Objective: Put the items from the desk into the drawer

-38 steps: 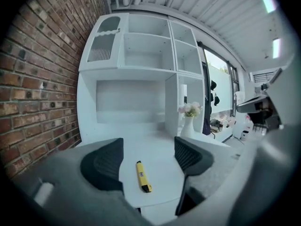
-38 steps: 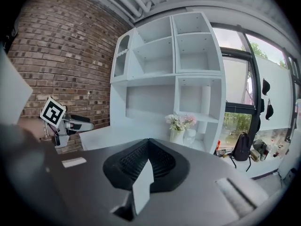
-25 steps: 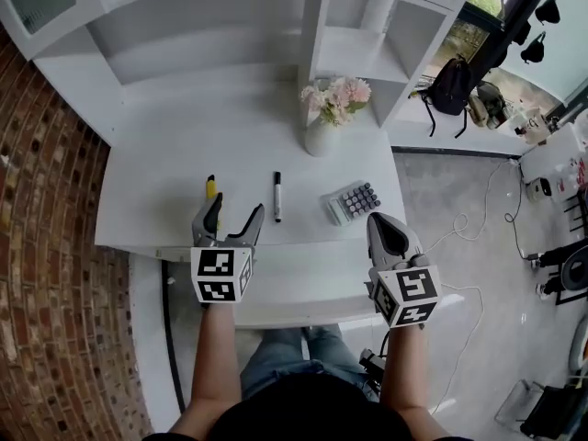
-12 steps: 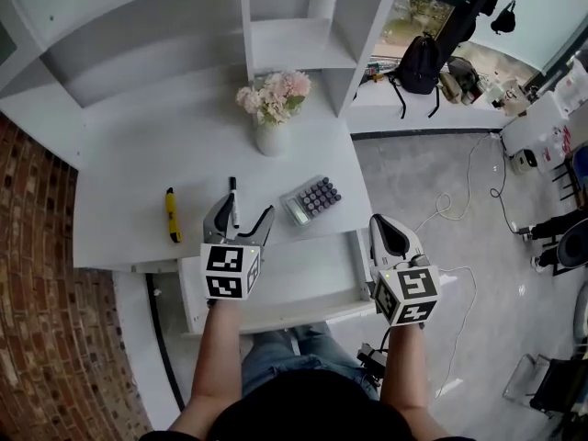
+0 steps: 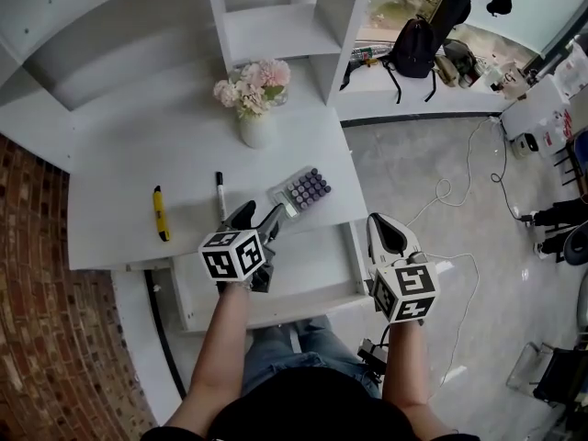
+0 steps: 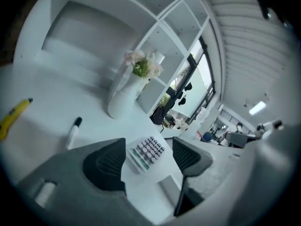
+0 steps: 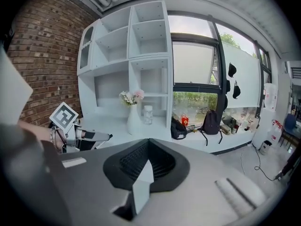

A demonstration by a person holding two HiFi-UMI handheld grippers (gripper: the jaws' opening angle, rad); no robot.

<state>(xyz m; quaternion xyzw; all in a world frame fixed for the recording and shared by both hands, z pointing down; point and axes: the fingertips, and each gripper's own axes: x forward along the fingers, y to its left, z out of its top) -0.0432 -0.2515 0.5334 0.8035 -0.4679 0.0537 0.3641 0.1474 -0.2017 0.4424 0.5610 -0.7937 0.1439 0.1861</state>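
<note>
- The desk was white, and the drawer stood pulled out under its front edge.
- The calculator lay on the desk near the front edge, close to the right front corner, and it was turned at an angle to that edge.
- The marker lay about in the middle of the front part of the desk, left of the calculator and apart from it.
- The knife, a yellow one, lay near the front edge on the left side, well apart from the marker.
- The vase with flowers stood upright farther back, behind the marker and the calculator.
- The left gripper was above the front edge of the desk, between the marker and the calculator.
- Its jaws stood apart and had just been closing a little. In the left gripper view the calculator showed in the gap ahead of them, but the pads did not touch it.
- The right gripper was beyond the right front corner of the desk, just beside the right side of the drawer.
- Its jaws were pressed together and held nothing.
</note>
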